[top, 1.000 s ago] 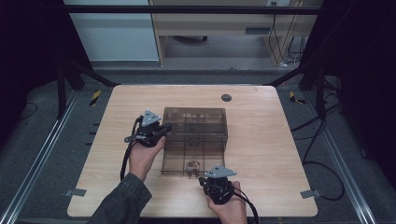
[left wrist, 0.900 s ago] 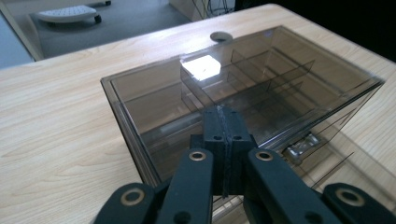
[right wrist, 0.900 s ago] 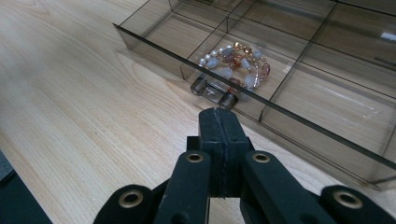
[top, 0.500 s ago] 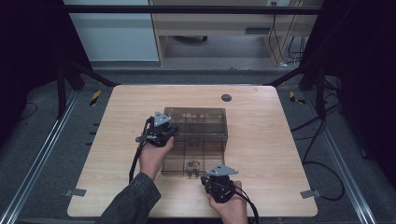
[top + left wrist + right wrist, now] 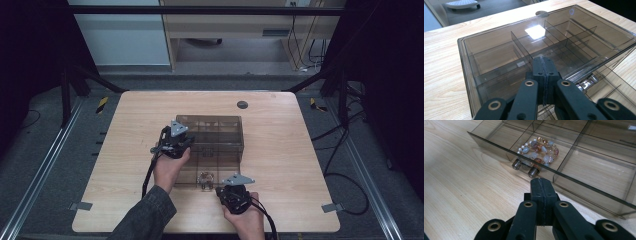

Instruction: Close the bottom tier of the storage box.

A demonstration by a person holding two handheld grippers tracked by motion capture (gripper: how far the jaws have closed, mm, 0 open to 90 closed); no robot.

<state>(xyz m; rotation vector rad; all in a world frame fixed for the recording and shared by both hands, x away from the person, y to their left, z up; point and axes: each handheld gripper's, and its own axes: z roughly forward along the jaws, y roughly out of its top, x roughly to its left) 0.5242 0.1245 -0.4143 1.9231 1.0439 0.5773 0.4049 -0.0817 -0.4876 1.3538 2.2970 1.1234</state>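
On the left, the person's left hand (image 5: 167, 167) comes up from the near edge of the bench (image 5: 125, 125), a dark sleeve (image 5: 145, 217) behind it, carrying the left hand-held gripper (image 5: 176, 141). Its jaws are pressed together with nothing between them. In the left gripper view the closed tips (image 5: 543, 65) sit over the near left part of the smoky clear organiser box (image 5: 499, 55), right at the top panel; whether they touch it I cannot tell. A black cable (image 5: 149, 172) hangs from that gripper along the wrist.

The organiser box (image 5: 220, 131) stands near the middle of the bench, a little left of centre, its inside split by clear dividers into many compartments. A shallow drawer (image 5: 197, 175) is pulled out from it toward the near edge. In the drawer's front row, in a compartment behind two small round knobs (image 5: 525, 168), lies a beaded bracelet (image 5: 540, 148) of pearly, pale blue and amber beads, coiled up and resting flat.

Just right of the bracelet, the right hand-held gripper (image 5: 234, 192) is held low by the right hand (image 5: 245, 220) at the near edge. Its jaws are also together and empty, the tips (image 5: 541, 186) pointing at the drawer's front wall, just short of the knobs and apart from them.

Farther off, near the far right of the bench, a small dark round disc (image 5: 242, 104) lies in the wood.
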